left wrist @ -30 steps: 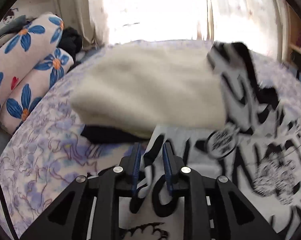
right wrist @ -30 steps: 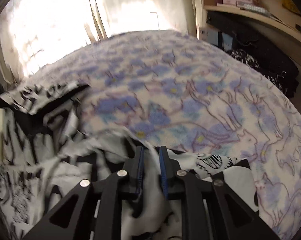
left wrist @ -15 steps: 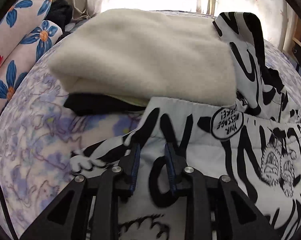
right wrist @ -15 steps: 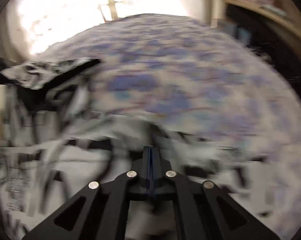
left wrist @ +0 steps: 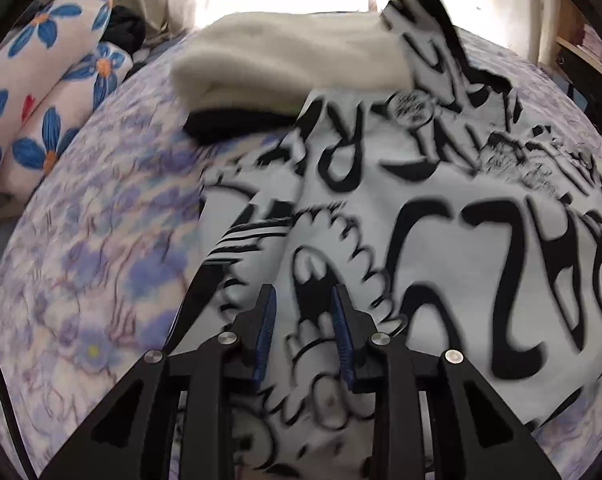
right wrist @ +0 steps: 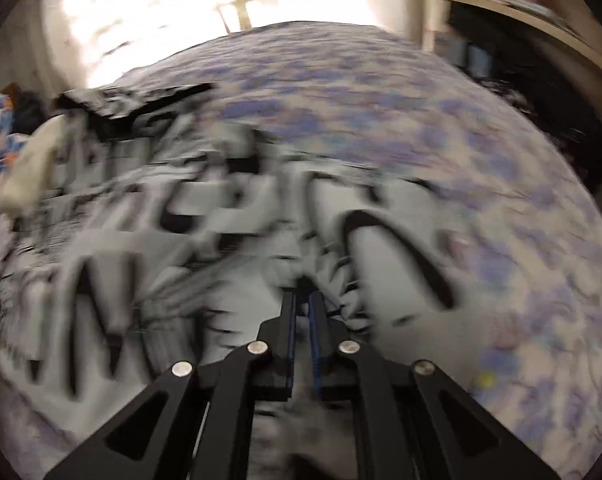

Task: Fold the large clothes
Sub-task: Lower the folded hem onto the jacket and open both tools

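While the black-and-white printed garment (left wrist: 441, 216) lies spread across the bed (left wrist: 101, 240) with its purple floral cover, the left gripper (left wrist: 303, 304) hangs low over the garment's near edge with its 2 blue-padded fingers (left wrist: 265, 332) spread apart; printed cloth shows in the gap between them, though the pads do not press on it; the right gripper (right wrist: 302, 300) has its 2 fingers pressed together, and whether a fold of the garment is pinched between them cannot be told through the blur; a cream folded piece (left wrist: 289, 64) sits on a black folded piece (left wrist: 237, 128) at the garment's far left corner, with the garment's far end draped against the cream one; flowered pillows (left wrist: 49, 92) in blue and pink lie beside the bed on the left; large black lettering and a round badge (left wrist: 411, 109) mark the garment, yet no word can be read; no container shows on the bed; a wooden shelf (right wrist: 549, 24) stands at the far right.
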`<state>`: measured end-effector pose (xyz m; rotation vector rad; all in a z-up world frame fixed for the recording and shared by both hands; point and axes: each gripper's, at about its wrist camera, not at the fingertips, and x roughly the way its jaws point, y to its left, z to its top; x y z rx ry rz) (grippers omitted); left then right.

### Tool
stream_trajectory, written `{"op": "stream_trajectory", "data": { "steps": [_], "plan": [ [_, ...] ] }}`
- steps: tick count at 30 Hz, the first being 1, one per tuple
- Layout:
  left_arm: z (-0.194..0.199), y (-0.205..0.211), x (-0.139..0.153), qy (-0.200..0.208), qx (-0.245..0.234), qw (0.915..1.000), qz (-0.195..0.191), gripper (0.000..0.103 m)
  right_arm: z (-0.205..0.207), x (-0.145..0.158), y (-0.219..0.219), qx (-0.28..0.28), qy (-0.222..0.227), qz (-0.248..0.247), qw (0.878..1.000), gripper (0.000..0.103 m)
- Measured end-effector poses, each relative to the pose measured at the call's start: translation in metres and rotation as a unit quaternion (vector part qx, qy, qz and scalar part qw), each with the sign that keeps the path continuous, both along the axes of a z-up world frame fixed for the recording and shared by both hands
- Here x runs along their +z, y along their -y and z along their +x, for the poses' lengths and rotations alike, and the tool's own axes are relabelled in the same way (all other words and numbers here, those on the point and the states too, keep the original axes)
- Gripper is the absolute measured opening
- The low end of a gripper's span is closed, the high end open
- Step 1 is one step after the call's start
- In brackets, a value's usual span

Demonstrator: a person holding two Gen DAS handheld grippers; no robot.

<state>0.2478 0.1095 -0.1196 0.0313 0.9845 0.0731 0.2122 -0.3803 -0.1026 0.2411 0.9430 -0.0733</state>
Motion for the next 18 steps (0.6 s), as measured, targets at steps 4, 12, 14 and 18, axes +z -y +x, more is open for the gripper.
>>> {"op": "stream_trajectory", "data": {
  "steps": [4,12,14,18],
  "plan": [
    [-0.016,0.004,-0.001,0.013,0.001,0.9993,0.036,0.026,-0.014,-0.001,0.018,-0.013,0.008,-0.006,1.000,0.000],
    [-0.018,0.000,0.000,0.004,0.017,0.9997,0.017,0.027,-0.025,0.004,0.029,-0.031,0.013,-0.002,0.999,0.000],
    [-0.017,-0.003,0.000,0.004,0.015,0.9997,0.017,0.027,-0.026,0.004,0.029,-0.034,0.014,-0.001,0.999,0.000],
    [-0.016,-0.005,-0.002,0.003,0.013,0.9998,0.014,0.027,-0.028,0.003,0.034,-0.048,0.016,0.018,0.999,0.000]
  ]
}}
